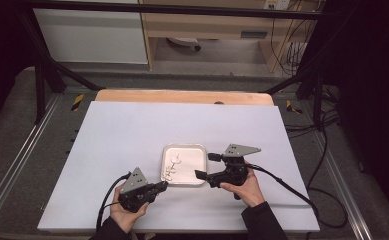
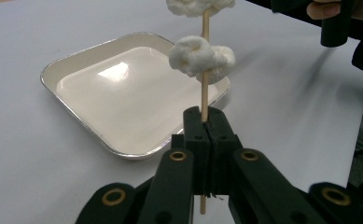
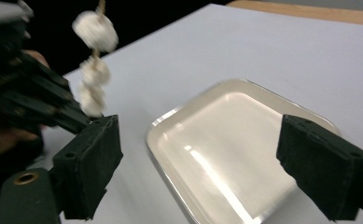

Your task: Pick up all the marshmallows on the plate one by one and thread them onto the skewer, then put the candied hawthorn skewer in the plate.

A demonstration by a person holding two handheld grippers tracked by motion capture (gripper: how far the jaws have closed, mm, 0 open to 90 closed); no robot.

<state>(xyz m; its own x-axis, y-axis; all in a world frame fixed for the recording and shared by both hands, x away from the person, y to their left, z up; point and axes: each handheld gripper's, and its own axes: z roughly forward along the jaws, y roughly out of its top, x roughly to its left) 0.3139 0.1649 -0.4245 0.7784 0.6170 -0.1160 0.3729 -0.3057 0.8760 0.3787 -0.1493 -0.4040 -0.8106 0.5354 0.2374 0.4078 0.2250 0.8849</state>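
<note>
A wooden skewer [image 2: 205, 95] threaded with white marshmallows [image 2: 201, 57] stands upright in my left gripper [image 2: 206, 125], whose jaws are shut on its lower end. In the high view this skewer [image 1: 172, 167] leans over the left edge of an empty white tray [image 1: 194, 172], with the left gripper [image 1: 162, 186] at the tray's front-left corner. My right gripper [image 1: 207, 166] is at the tray's right side, open, nothing between its jaws. In the right gripper view the open right gripper [image 3: 207, 163] frames the tray [image 3: 226, 135], and the blurred marshmallows [image 3: 94, 70] rise at the left.
The tray [image 2: 123, 93] lies on a white sheet [image 1: 132, 135] that covers the table. A wooden table edge [image 1: 182, 96] shows at the back. Cables [image 1: 292, 187] trail from both grippers toward the front. Metal frame rails run along both sides.
</note>
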